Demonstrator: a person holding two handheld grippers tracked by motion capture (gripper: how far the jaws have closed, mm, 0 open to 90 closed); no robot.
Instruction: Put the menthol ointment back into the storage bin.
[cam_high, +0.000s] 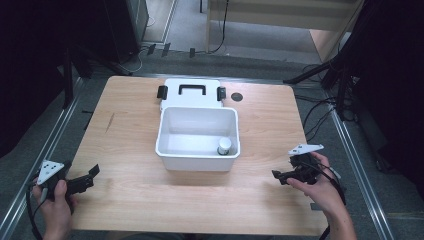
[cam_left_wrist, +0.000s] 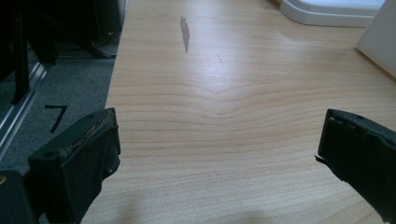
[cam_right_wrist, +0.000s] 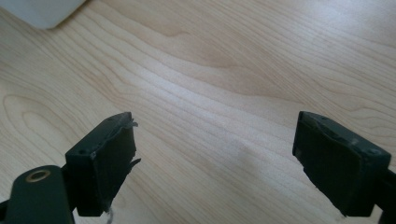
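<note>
Pale wood grain covers the worktop (cam_high: 140, 190), and at its middle we see a white bin (cam_high: 198, 138), open, with a small capped jar (cam_high: 224, 146) standing in its near right corner. Behind the bin, touching its far wall, lies the lid (cam_high: 192, 92) with a black handle and two black latches. We hold the left tongs (cam_high: 90, 176) near the front left edge and the right tongs (cam_high: 278, 176) at front right, both gaping wide, gripping nothing, well apart from the bin.
</note>
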